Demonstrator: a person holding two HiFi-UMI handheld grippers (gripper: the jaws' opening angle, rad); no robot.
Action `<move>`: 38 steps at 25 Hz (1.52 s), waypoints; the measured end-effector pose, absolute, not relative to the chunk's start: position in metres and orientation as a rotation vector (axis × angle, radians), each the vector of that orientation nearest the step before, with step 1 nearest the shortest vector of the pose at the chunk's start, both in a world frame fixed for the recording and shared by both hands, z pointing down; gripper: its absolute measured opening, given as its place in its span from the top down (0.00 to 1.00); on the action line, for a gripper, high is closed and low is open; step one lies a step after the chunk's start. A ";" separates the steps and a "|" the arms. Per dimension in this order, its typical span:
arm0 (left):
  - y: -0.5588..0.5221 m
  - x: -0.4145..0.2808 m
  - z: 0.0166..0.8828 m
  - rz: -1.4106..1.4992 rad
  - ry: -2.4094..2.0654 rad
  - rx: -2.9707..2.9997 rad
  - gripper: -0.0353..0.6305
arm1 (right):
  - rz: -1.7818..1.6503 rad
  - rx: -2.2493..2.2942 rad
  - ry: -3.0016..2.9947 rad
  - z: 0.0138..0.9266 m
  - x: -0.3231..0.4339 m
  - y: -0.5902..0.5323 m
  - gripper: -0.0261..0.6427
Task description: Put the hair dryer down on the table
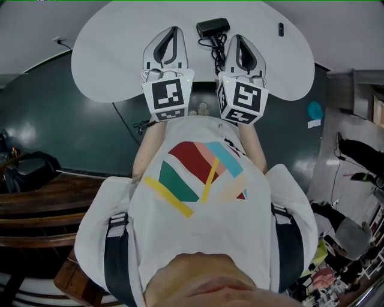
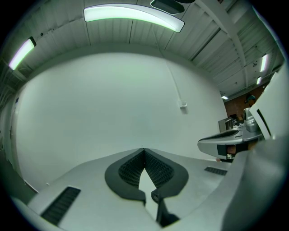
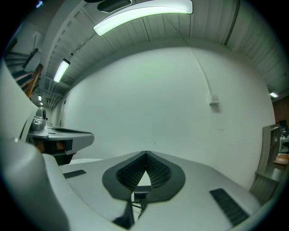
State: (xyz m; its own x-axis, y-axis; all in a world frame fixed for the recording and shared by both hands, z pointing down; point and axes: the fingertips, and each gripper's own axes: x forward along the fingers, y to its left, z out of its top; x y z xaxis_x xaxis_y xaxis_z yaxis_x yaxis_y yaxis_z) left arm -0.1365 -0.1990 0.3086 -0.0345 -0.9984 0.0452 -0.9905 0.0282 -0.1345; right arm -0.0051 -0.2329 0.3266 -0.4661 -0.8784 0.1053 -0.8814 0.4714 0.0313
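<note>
Closed tip to tip at the right claw (image 3: 145,153), with nothing gripped. Likewise shut and empty at the left claw (image 2: 143,150), held close beside it. Just ahead, between the two tips: the hair dryer (image 1: 213,28), lying on the rounded white table (image 1: 114,54) underneath both, cord (image 1: 217,55) trailing back between them. Farther ahead, a bare white wall (image 3: 158,103). Overhead, strip lights (image 3: 144,13). Behind and below, dark green floor (image 1: 72,132).
</note>
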 end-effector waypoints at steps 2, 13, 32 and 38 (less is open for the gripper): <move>-0.199 -0.137 0.308 -0.195 2.210 -2.139 0.93 | 0.036 1.559 -2.600 0.327 -0.006 -0.232 0.95; -0.200 -0.136 0.307 -0.197 2.204 -2.142 0.93 | 0.050 1.546 -2.594 0.333 -0.005 -0.233 0.95; -0.205 -0.138 0.310 -0.201 2.217 -2.147 0.93 | 0.027 1.540 -2.595 0.331 -0.007 -0.237 0.95; -0.208 -0.141 0.310 -0.202 2.224 -2.140 0.93 | 0.022 1.535 -2.612 0.326 -0.009 -0.239 0.95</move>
State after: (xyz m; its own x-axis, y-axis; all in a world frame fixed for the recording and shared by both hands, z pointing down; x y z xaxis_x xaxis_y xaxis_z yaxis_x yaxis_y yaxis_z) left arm -0.1408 -0.2080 0.3099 -0.0421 -0.9976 0.0555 -0.9912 0.0347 -0.1276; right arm -0.0090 -0.2391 0.3260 -0.4821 -0.8699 0.1040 -0.8716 0.4883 0.0442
